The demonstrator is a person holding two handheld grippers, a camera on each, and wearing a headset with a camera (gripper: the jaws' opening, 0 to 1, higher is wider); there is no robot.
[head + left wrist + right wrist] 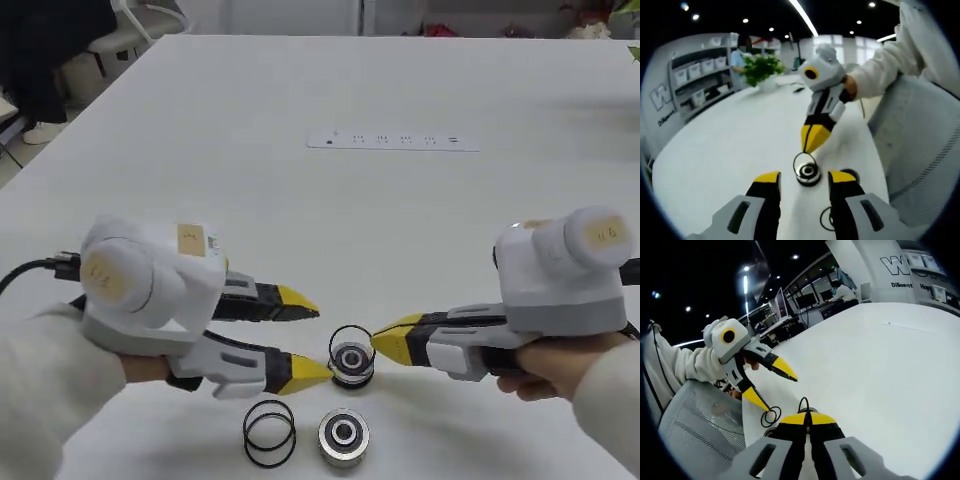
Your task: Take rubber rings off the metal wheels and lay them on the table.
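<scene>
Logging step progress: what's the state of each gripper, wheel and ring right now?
left gripper: open, at far wheel
right gripper: shut on held ring
held ring: pinched, standing over far wheel
far wheel: flat on table
near wheel: flat, rim bare
loose rings: off, flat on table

- Head view: high, behind both grippers, facing forward and down across the table (400, 230). The left gripper (322, 340) and right gripper (380, 340) sit close at the bottom, with the power strip (392, 141) farther out.
- Left gripper view: low over the table, looking along its own jaws. It is near the metal wheel (808, 173) and aimed straight at the right gripper.
- Right gripper view: low, rolled, facing back at the left gripper.
- Shared: the gripper views face each other, and all three catch the rubber ring (802, 404) between the tips.
</scene>
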